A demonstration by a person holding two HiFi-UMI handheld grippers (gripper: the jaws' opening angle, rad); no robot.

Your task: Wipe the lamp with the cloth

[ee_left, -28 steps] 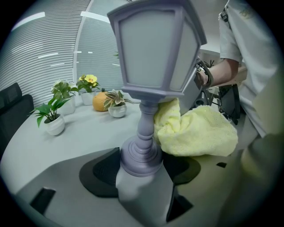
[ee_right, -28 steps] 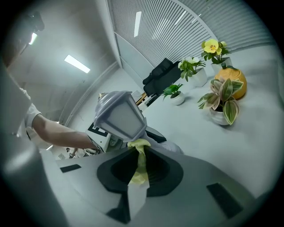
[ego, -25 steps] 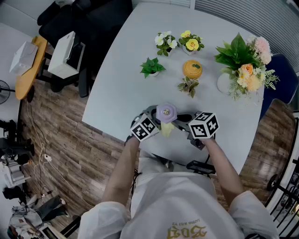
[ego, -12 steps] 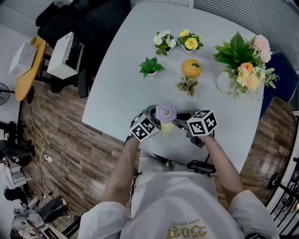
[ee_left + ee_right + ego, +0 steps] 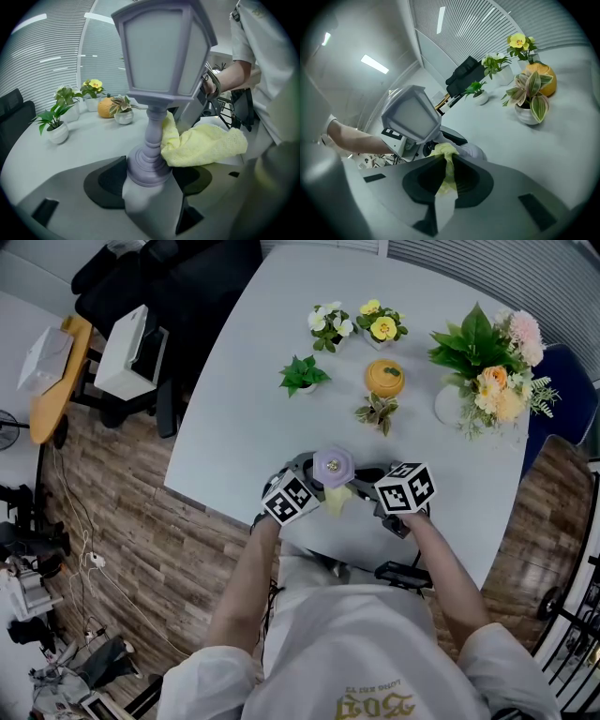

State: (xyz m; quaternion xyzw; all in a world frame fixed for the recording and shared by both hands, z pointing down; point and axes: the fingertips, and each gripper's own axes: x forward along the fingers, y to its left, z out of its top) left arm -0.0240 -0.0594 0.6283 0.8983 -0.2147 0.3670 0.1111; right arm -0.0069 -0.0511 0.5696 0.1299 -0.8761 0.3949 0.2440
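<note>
Lamp [image 5: 157, 70] clamped at base by left gripper [image 5: 149, 183]; right gripper [image 5: 444, 187] pinches cloth [image 5: 202, 145] touching its stem at 3 o'clock.

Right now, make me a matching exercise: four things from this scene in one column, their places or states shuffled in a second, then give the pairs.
Things:
1. lamp
2. cloth
3. bouquet
4. orange pot

Places or states:
A. pinched in the right gripper
B. at the far right of the table
C. clamped at its base by the left gripper
D. mid-table among the small potted plants

Pairs: 1-C, 2-A, 3-B, 4-D
</note>
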